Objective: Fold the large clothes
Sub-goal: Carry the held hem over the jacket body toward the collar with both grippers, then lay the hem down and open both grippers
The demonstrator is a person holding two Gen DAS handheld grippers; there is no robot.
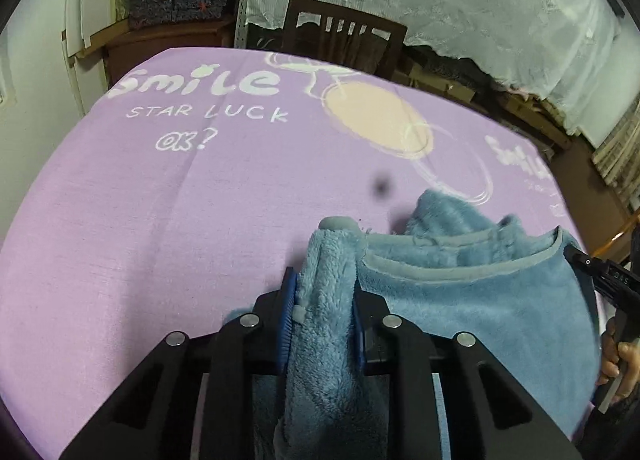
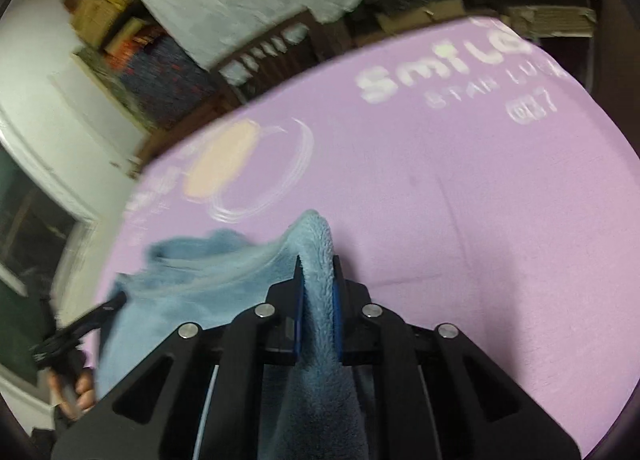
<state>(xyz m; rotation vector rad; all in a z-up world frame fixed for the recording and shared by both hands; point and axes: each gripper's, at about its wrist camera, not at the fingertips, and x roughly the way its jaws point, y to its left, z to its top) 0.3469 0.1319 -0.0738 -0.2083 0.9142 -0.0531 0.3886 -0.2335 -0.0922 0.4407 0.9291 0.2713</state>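
Where both grippers pinch: blue fleece garment (image 1: 460,292) (lifted).

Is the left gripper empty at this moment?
No, the left gripper is shut on a fold of the blue fleece garment, which fills the gap between its blue pads.

A counter under a lilac cotton cloth (image 1: 160,220) printed with white "Smile STAR LUCK OK?" lettering and a cream planet carries a fluffy light-blue fleece garment (image 1: 472,292), bunched near its front edge.
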